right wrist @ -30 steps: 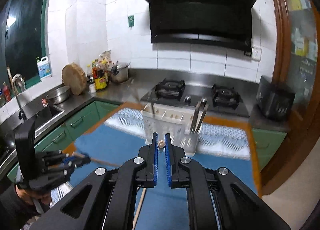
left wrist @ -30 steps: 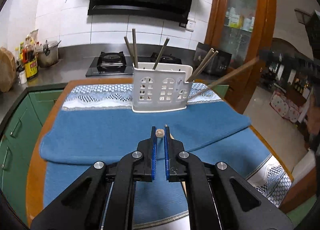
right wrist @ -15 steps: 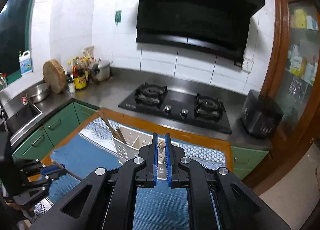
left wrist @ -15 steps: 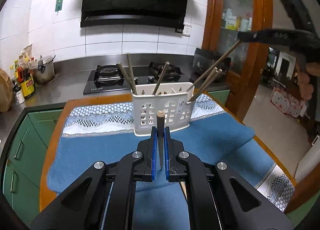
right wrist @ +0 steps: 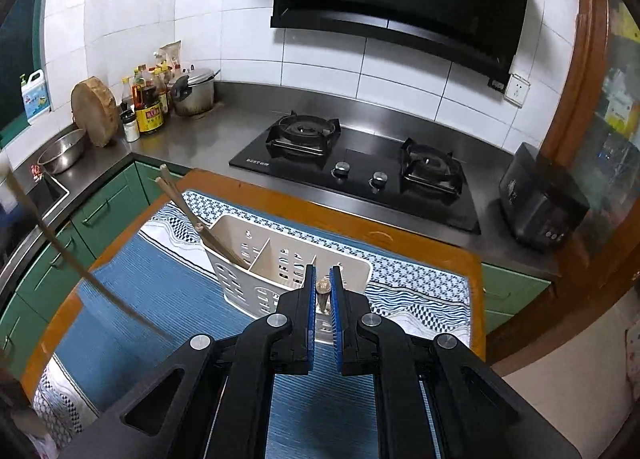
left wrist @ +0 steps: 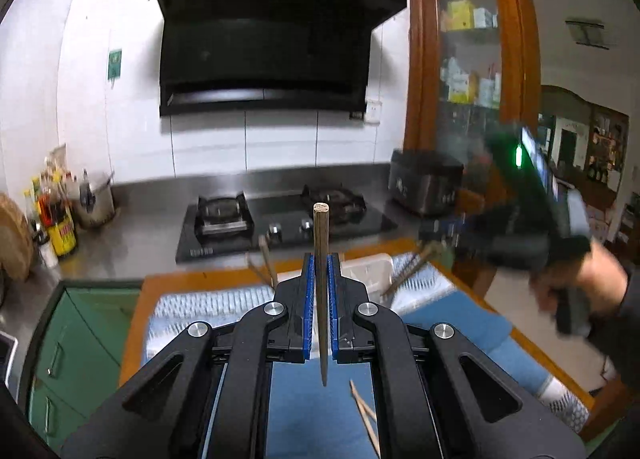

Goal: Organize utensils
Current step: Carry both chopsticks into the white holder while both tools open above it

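Blue ribbed pads line both tools, and the left gripper (left wrist: pixel 320 265) is clamped narrow on a dark wooden chopstick (left wrist: pixel 321 291), which stands upright between the pads with its round cut end on top and its tapered tip hanging over the blue woven cloth (left wrist: pixel 304 411). Two paler chopstick tips (left wrist: pixel 366 417) lie on that cloth at five o'clock. Only this view catches the person's right hand (left wrist: pixel 580 283), blurred at three o'clock.

The right wrist camera looks down into the white slotted plastic utensil caddy (right wrist: pixel 256 255): dividers inside, two brown chopsticks (right wrist: pixel 188 211) leaning out at ten o'clock. The right gripper (right wrist: pixel 323 279) pinches a short dark chopstick end (right wrist: pixel 322 293) just above the caddy's near-right compartment. The black glass gas hob (right wrist: pixel 360 171) sits at twelve o'clock.
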The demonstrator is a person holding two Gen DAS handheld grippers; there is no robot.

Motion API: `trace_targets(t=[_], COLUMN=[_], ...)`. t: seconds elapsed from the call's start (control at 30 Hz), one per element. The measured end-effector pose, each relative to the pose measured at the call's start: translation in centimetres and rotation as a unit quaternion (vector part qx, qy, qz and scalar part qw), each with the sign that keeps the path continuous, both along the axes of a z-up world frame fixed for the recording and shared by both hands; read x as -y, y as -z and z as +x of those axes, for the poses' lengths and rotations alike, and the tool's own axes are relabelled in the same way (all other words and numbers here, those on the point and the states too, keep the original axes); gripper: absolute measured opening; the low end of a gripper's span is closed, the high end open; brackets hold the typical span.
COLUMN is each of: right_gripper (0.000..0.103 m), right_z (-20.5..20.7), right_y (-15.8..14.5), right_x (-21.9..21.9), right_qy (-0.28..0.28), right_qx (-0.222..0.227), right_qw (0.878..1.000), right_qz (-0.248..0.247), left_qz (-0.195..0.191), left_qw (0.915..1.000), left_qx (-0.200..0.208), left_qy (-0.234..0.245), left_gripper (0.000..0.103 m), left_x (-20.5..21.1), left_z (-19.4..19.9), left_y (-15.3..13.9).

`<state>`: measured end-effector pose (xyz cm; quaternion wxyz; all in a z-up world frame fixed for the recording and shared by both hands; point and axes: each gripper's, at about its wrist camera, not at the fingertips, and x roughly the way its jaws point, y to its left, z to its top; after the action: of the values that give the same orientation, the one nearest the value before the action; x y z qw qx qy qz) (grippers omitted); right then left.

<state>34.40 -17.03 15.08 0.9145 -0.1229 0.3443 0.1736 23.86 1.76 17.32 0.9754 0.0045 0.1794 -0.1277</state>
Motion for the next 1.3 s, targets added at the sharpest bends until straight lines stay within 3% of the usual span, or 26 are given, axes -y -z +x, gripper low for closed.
trace_targets(t=[0.17,0.33,0.53,0.83,1.0,1.3], right_gripper=[0.024,0.033,0.035,0.035,0.035,0.033], right_z=[-1.2,-3.8,-7.1,-9.2,-10.2,-13.6], right_y=[-0.4,-1.3,-0.9,2.3,4.2,8.8], right_x=[0.5,1.5,2.7,3.4,3.2,2.4], right_qy=[-0.001,-0.004,-0.027,-0.043,-0.048,-0.065], right_qx=[0.035,0.08,0.094,0.073,0.052,0.001], right_qw=[0.999,0.997,0.995,0.996,0.997,0.996], right_qz=[-0.003,-0.005,0.011,0.024,0.032,0.061], left_qz=[0.007,-0.002,-0.005,-0.036,-0.048,-0.03], left_qw=[0.9996,0.9988,0.9971,0.9959,0.996,0.9975], left_qx=[0.025,0.041,0.051,0.035,0.007,-0.02], left_qy=[-0.014,-0.028,-0.056,-0.075,-0.075,-0.062], left_gripper=[0.005,0.005,0.005,0.005,0.005,0.008], left_x=[0.4,0.6,1.2,0.6,0.4,0.8], left_z=[2.4,5.0,8.0,10.8,12.0,12.2], left_y=[-2.5,-3.7,-3.5,-1.4,0.8,2.5])
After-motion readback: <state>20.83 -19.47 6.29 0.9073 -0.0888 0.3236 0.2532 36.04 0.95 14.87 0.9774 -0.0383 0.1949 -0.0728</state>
